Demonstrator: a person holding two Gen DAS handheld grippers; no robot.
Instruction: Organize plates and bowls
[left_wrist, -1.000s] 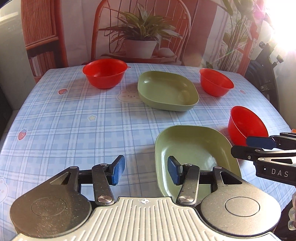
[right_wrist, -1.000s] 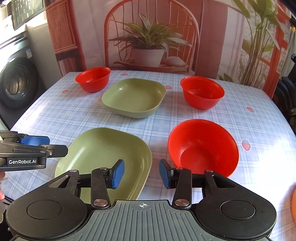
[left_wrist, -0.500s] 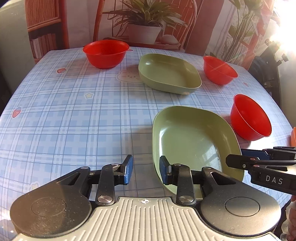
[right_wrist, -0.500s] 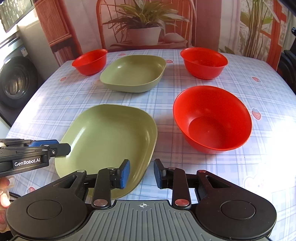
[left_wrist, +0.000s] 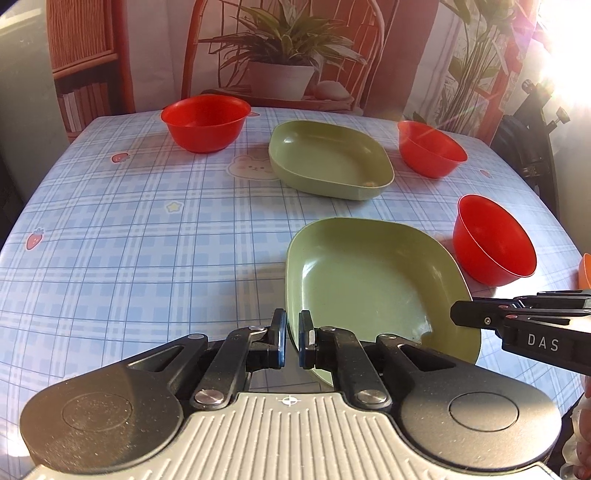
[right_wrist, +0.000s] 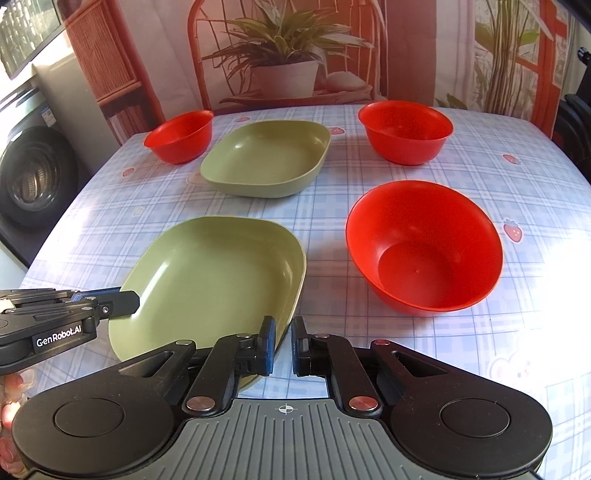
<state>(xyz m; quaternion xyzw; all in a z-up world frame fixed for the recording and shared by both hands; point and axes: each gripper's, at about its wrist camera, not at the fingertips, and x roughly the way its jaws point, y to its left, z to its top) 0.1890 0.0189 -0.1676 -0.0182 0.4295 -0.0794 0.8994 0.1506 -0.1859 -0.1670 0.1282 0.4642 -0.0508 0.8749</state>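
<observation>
A near green plate (left_wrist: 369, 280) (right_wrist: 214, 280) lies on the checked tablecloth. My left gripper (left_wrist: 291, 341) is shut on its left rim. My right gripper (right_wrist: 282, 345) is shut on its right rim. Each gripper shows side-on in the other's view, the right one (left_wrist: 458, 314) and the left one (right_wrist: 133, 297). A second green plate (left_wrist: 328, 158) (right_wrist: 267, 157) lies farther back. Three red bowls stand around: one near right (left_wrist: 493, 240) (right_wrist: 424, 247), one far right (left_wrist: 430, 147) (right_wrist: 404, 131), one far left (left_wrist: 205, 122) (right_wrist: 179, 136).
An orange object (left_wrist: 584, 269) peeks in at the right edge. A printed backdrop with a plant and chair (left_wrist: 280, 55) hangs behind the table. A washing machine (right_wrist: 33, 177) stands left of the table. Dark equipment (left_wrist: 532, 147) stands to the right.
Both grippers have closed from open onto the near green plate's opposite rims. The far objects sit lower in both views than half a second ago.
</observation>
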